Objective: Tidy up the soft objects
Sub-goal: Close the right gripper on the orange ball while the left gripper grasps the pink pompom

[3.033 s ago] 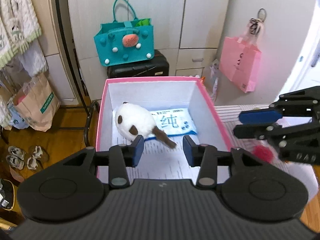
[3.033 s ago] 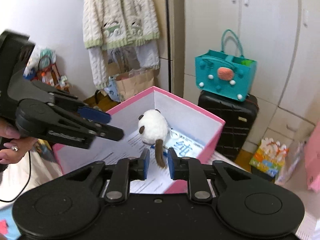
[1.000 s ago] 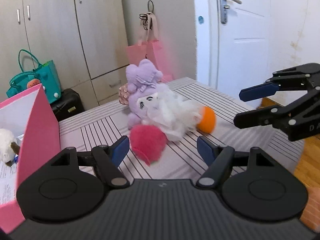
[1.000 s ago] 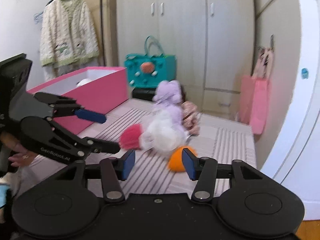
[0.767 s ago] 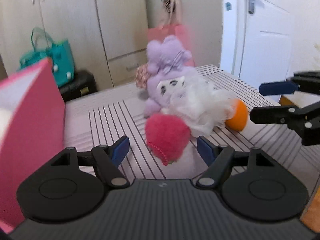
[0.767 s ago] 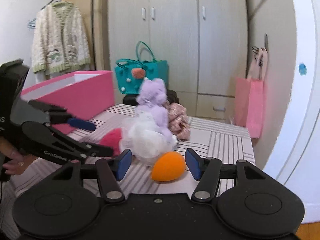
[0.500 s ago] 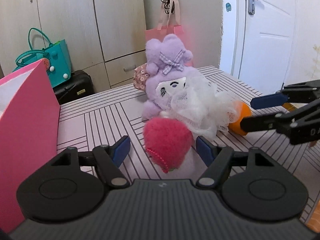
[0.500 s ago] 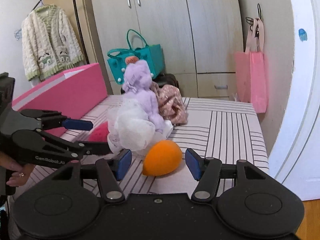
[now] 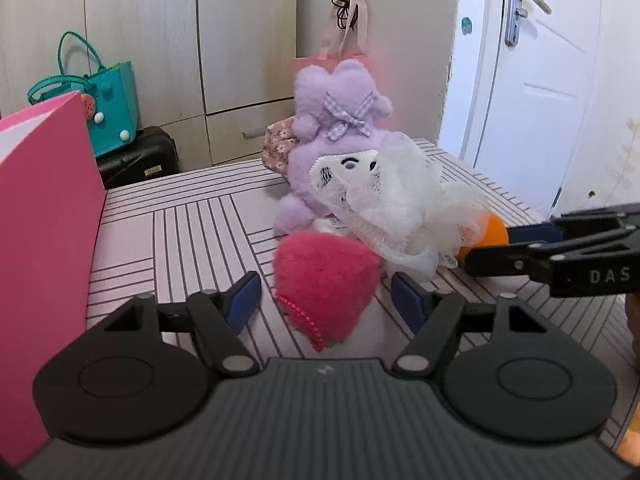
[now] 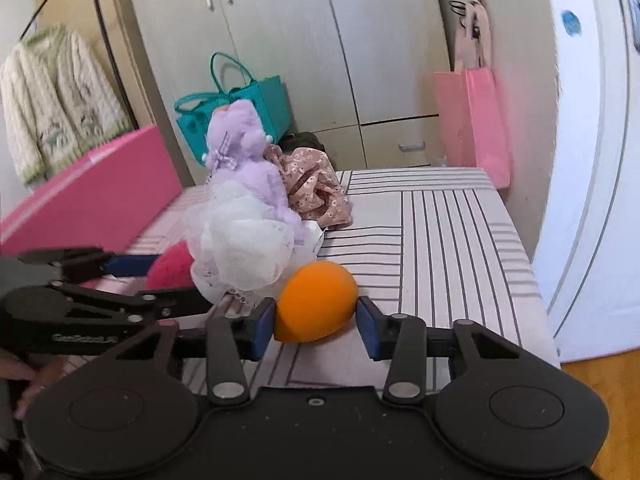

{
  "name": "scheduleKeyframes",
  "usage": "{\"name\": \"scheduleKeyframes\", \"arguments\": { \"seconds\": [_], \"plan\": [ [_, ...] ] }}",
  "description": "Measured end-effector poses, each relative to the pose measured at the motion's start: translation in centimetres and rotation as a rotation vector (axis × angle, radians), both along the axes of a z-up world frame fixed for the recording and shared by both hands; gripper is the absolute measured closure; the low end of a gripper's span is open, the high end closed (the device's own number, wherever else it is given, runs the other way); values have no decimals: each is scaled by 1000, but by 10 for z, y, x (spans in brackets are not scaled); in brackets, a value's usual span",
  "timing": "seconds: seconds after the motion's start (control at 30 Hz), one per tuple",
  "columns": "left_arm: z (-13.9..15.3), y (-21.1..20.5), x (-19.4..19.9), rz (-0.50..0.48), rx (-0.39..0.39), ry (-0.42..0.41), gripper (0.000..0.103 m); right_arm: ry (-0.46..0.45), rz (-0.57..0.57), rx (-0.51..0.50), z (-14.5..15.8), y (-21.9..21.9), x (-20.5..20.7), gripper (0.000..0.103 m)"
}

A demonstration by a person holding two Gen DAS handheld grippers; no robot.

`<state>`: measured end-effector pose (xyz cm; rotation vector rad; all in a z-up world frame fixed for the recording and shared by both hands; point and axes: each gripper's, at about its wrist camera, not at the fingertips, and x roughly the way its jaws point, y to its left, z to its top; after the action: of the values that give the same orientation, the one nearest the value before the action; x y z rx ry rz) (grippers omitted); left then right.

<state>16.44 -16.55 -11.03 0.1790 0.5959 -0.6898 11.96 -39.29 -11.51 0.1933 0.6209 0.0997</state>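
Pink box wall [image 9: 44, 216] at far left on the striped cloth [image 9: 180, 236]. My left gripper [image 9: 326, 294], jaws just closing, straddles the fuzzy pink strawberry plush [image 9: 326, 276], pads not yet pressing. Behind: white mesh puff [image 9: 400, 208], lilac plush [image 9: 340, 120]. My right gripper [image 10: 316, 320], closing too, brackets the orange egg-shaped sponge [image 10: 316, 306]; left pad touching, right pad just clear.
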Motion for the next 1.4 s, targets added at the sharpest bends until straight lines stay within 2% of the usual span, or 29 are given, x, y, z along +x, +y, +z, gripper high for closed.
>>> {"name": "scheduleKeyframes", "arguments": {
  "seconds": [0.03, 0.17, 0.33, 0.57, 0.73, 0.83, 0.9, 0.97, 1.03, 1.2, 1.3, 1.4],
  "plan": [
    [0, 0, 1, 0, -5, 6, 43, 0, -5, -9, 0, 1, -2, 56],
    [1, 3, 7, 33, -27, 22, 44, 3, 0, -34, 3, 7, -7, 56],
    [3, -5, -4, -7, 33, 2, 41, -14, -31, -63, 12, 9, -23, 56],
    [1, -15, 3, 24, 41, 1, 43, 5, -30, -82, 13, 6, -28, 56],
    [0, -4, 12, 58, -36, 77, 51, 27, -26, -81, 7, 6, -27, 52],
    [0, 0, 13, 74, -55, 90, 53, 38, -45, -60, 5, 4, -21, 44],
    [-1, 1, 13, 83, -60, 92, 54, 50, -40, -47, 3, 4, -14, 44],
    [-1, 1, 11, 87, -63, 92, 56, 50, -28, -58, 1, 8, -12, 50],
    [-1, 2, 9, 88, -59, 93, 58, 39, -15, -82, 2, 14, -14, 53],
    [7, 10, -6, 85, -82, 115, 58, -3, 3, -98, 13, 18, -34, 52],
    [12, 20, -17, 90, -100, 114, 58, 14, -6, -132, 17, 18, -46, 52],
    [18, 32, -28, 96, -117, 117, 58, 38, -31, -102, 16, 11, -56, 52]
  ]
}}
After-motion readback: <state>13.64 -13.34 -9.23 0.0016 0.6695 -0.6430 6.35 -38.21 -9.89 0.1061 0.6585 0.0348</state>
